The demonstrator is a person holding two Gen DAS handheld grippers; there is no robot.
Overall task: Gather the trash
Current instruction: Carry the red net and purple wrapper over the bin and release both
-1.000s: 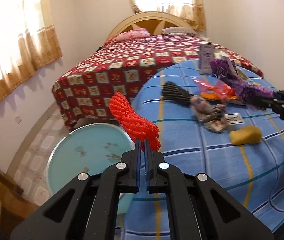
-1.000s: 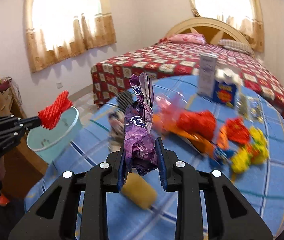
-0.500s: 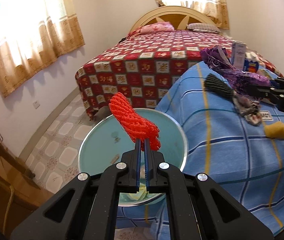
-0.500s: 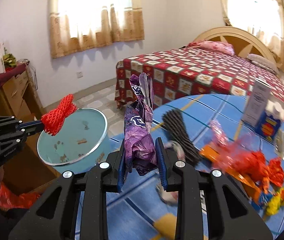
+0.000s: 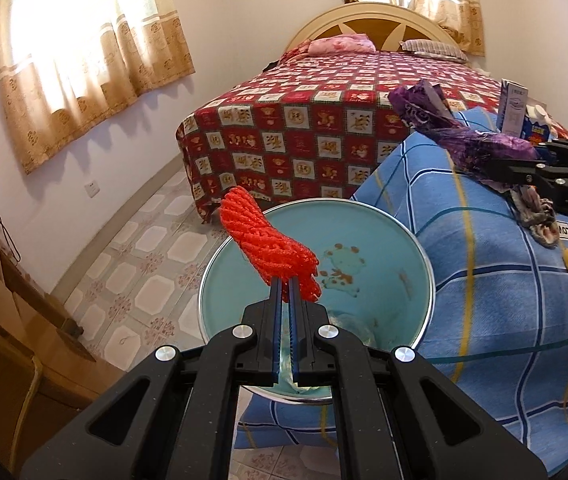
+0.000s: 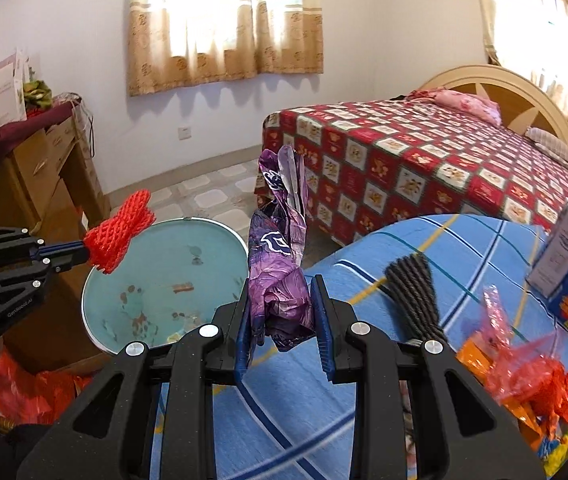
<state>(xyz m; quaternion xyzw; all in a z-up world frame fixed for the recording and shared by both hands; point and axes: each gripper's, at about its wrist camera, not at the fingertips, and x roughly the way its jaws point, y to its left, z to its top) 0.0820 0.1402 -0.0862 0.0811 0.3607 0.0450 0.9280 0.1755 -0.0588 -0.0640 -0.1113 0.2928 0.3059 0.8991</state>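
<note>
Above the teal bin (image 5: 411, 248), the left gripper (image 5: 285, 284) pinches a red net (image 5: 268, 240); beside it, the right gripper (image 6: 282, 308) clamps a purple wrapper (image 6: 280, 256).

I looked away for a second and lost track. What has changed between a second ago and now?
Both grippers swung away from the blue-clothed table toward the teal bin. The left gripper now holds the red net over the bin's mouth; the right gripper, carrying the purple wrapper, has come up beside the bin. Nothing was released: both stay clamped, and the table's other litter lies as before.
</note>
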